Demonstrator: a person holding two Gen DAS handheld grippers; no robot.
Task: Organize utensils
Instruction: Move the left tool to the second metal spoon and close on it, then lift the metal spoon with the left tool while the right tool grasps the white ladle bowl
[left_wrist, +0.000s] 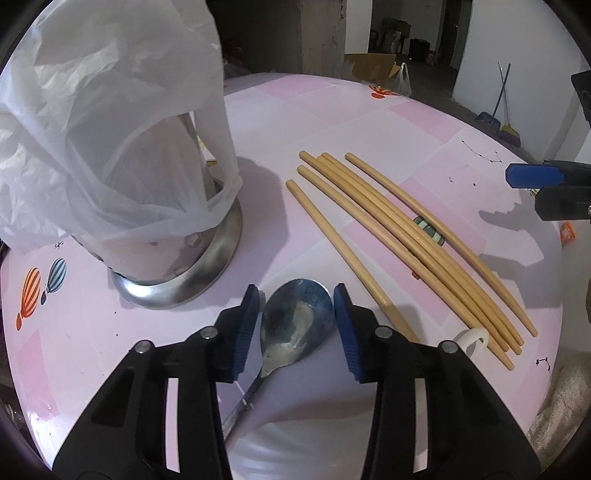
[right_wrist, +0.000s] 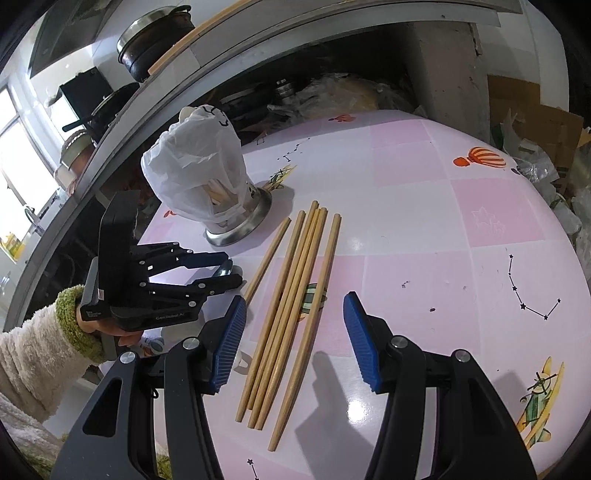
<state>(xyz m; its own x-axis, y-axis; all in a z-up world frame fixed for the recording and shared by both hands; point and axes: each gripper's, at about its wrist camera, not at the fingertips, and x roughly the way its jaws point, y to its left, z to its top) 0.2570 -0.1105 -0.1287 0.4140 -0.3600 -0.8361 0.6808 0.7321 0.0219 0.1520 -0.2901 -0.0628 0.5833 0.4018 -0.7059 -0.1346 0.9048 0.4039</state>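
Observation:
A metal spoon (left_wrist: 295, 321) lies on the pink table, bowl up, handle running toward the camera. My left gripper (left_wrist: 297, 299) is open, its blue pads on either side of the spoon's bowl, not closed on it. Several wooden chopsticks (left_wrist: 402, 236) lie side by side to the right; they also show in the right wrist view (right_wrist: 291, 302). My right gripper (right_wrist: 295, 306) is open above the near ends of the chopsticks. A steel utensil holder (right_wrist: 240, 221) draped in a white plastic bag (right_wrist: 195, 166) stands at the back left with sticks inside.
The table (right_wrist: 424, 206) has a pink checked cloth with balloon and plane prints. A white plastic ring (left_wrist: 474, 338) lies by the chopsticks' near ends. A counter with pots (right_wrist: 155, 40) runs behind the table. Cardboard and bags (right_wrist: 535, 122) crowd the far right.

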